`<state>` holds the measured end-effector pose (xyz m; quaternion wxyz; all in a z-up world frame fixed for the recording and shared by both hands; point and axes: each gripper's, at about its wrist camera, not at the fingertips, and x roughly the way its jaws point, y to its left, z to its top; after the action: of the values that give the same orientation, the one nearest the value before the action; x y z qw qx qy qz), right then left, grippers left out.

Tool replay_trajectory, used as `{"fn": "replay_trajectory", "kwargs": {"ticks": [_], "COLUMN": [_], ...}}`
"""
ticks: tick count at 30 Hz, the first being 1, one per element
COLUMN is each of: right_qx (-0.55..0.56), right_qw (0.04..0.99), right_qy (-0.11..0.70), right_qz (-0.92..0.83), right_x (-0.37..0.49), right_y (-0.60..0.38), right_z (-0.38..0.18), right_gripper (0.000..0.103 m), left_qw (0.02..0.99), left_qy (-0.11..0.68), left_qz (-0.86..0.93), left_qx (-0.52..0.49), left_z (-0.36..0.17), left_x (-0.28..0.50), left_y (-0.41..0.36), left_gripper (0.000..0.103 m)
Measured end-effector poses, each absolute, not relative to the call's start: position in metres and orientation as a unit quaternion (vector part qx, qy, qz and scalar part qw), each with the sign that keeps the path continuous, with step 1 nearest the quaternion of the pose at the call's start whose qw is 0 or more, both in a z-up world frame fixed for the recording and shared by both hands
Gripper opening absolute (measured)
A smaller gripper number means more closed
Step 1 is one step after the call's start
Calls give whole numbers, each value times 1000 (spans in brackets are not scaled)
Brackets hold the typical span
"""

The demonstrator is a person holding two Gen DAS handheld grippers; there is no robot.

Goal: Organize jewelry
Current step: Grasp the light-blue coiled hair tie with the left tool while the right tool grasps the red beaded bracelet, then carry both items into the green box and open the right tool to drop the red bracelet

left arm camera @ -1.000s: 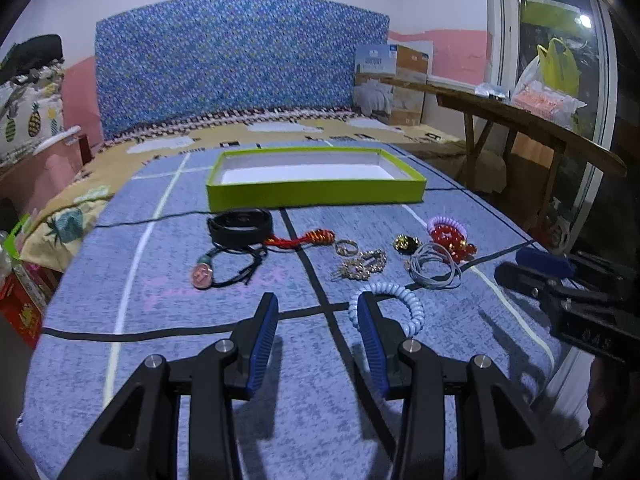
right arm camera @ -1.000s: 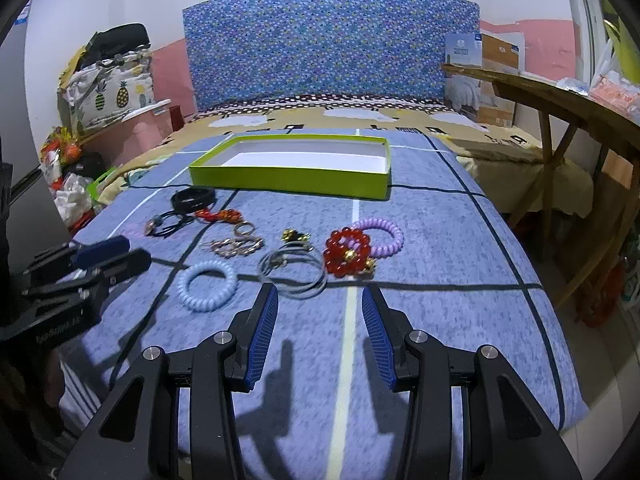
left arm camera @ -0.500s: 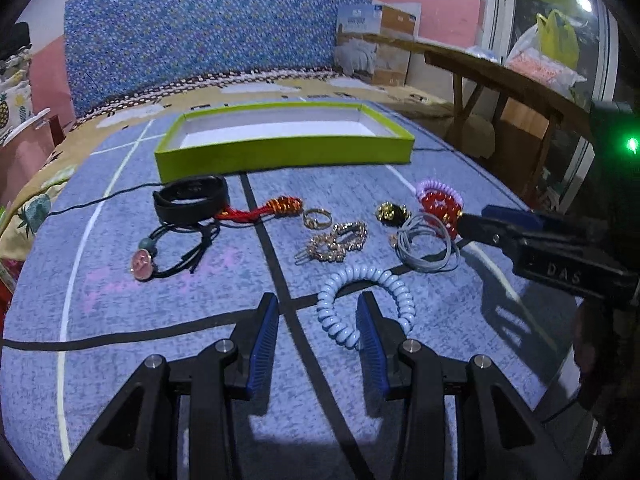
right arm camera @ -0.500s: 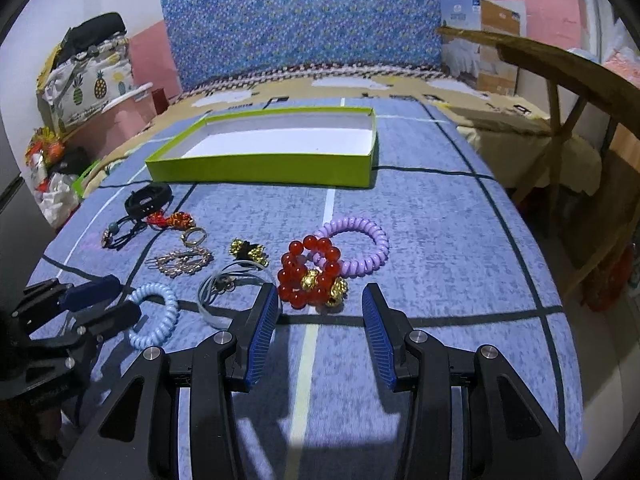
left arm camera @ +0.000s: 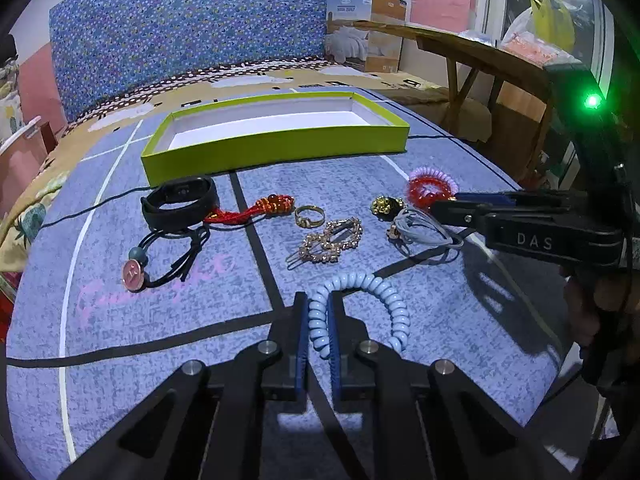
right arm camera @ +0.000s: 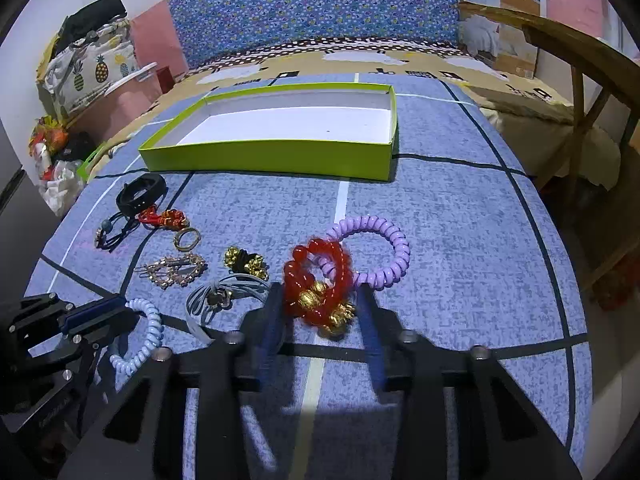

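Left gripper (left arm camera: 317, 322) is clamped on the blue coil tie (left arm camera: 362, 305); right gripper (right arm camera: 320, 320), jaws apart, straddles the red bead bracelet (right arm camera: 316, 280) near the bed's front edge.

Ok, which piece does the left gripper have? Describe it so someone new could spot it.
Start at the green box on the blue bedspread; the jewelry is spread in front of it. Nearest the camera, in front of the gold hair clip, lies a pale blue spiral hair tie, pinched in the left gripper. Its only lookalike, beside the red bead bracelet, is purple.
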<state>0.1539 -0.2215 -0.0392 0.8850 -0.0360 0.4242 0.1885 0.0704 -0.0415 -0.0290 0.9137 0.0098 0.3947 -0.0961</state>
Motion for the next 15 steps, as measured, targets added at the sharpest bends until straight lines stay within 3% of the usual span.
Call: {"fn": "replay_trajectory", "kwargs": {"ticks": [9,15], "right_qx": [-15,-6], "right_qw": [888,891], "right_qy": [417,408], "right_qz": [193,197], "right_x": [145,140], "right_y": [-228,-230], "right_z": [-35,-33], "right_gripper": [10,10], "left_qw": [914,916], "left_qy": [394,389], "left_qz": [-97,-96], "left_qx": [1,1], "left_z": [-28,-25], "left_x": [67,64], "left_y": [-37,-36], "left_gripper": [10,10]}}
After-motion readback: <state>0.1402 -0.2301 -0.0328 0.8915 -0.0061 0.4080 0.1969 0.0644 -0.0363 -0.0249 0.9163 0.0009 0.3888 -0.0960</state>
